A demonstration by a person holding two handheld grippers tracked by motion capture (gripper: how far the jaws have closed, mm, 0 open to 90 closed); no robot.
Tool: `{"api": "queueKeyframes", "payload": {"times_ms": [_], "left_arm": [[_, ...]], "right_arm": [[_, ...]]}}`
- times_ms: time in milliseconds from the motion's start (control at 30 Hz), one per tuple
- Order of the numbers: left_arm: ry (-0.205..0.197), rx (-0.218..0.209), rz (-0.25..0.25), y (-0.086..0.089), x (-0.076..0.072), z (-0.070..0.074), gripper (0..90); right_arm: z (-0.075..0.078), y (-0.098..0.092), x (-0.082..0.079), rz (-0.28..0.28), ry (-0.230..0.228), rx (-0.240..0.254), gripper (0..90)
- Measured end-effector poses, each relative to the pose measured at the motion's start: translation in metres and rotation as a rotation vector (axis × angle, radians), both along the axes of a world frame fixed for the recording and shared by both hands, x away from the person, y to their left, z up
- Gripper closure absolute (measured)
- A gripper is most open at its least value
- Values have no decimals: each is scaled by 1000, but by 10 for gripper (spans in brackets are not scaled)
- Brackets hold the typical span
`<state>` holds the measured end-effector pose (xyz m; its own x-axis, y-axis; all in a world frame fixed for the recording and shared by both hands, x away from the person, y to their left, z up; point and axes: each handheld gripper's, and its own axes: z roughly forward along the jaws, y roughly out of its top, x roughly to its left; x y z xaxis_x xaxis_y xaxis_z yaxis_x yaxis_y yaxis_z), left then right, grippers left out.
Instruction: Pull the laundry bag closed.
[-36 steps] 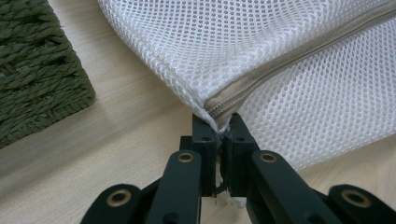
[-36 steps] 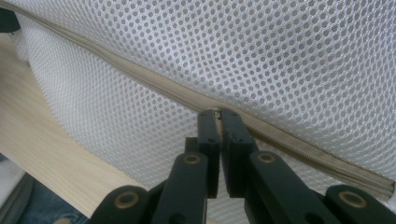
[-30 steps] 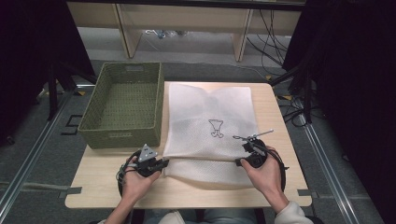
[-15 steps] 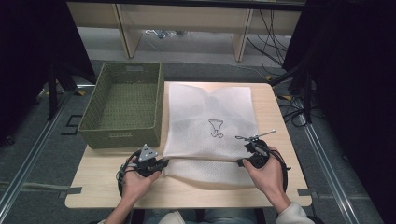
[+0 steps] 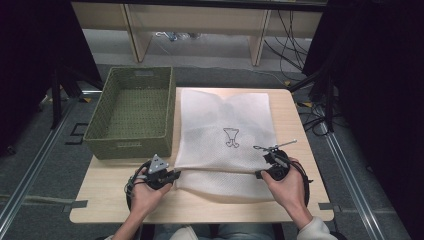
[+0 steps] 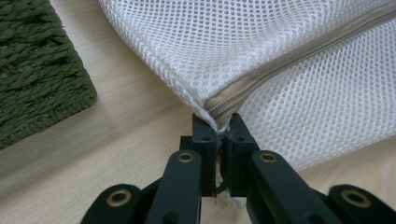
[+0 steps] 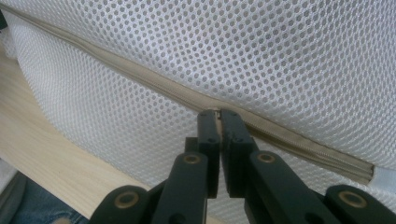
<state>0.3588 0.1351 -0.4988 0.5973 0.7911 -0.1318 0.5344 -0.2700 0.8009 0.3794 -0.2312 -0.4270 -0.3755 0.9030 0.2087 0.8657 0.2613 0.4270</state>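
White mesh laundry bag (image 5: 227, 137) flat on table (image 5: 115, 200), centre of frame, near edge lifted. Left hand-held gripper (image 5: 172, 175) clenched on zipper-end corner (image 6: 217, 112); right hand-held gripper (image 5: 260, 174) clenched on zipper seam (image 7: 212, 109). Green woven basket (image 5: 95, 135) at left, just beside bag, nothing inside.

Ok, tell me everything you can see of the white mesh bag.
The white mesh bag is a flat, fine-holed net pouch with a small dark emblem printed near its middle. A beige zipper, closed, runs along its near part. It lies spread on the wooden table, right beside the green woven basket. The left gripper pinches the zipper's end at one corner; the right gripper is shut on the zipper line farther along, lifting that edge slightly.
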Motion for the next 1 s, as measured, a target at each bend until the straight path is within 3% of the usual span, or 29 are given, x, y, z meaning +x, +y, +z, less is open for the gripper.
{"api": "queueKeyframes", "payload": {"times_ms": [67,200,267,333,367,533,633,833,867,900,1000], "left_arm": [[-1,2,0,0,0,0,845],[-2,1,0,0,0,0,845],[-1,2,0,0,0,0,845],[-2,-16,10,-1,0,-1,845],[-1,1,0,0,0,0,845],[-2,2,1,0,0,0,845],[0,0,1,0,0,0,845],[-1,1,2,0,0,0,845],[-2,-18,11,-1,0,0,845],[-2,3,3,1,0,0,845],[-4,-13,13,-1,0,-1,845]], "right_arm": [[0,0,0,0,14,-3,884],[-1,-5,2,31,-14,-7,884],[1,-3,0,6,12,-3,884],[-1,-5,2,22,-7,-18,884],[-1,-6,2,16,-4,-13,884],[-1,-8,2,17,-2,-9,884],[-1,-7,1,5,4,-11,884],[-1,-10,1,32,-5,-18,884],[-1,-9,1,16,2,-20,884],[-1,-10,0,15,8,-10,884],[-2,-14,1,20,-11,-15,884]]}}
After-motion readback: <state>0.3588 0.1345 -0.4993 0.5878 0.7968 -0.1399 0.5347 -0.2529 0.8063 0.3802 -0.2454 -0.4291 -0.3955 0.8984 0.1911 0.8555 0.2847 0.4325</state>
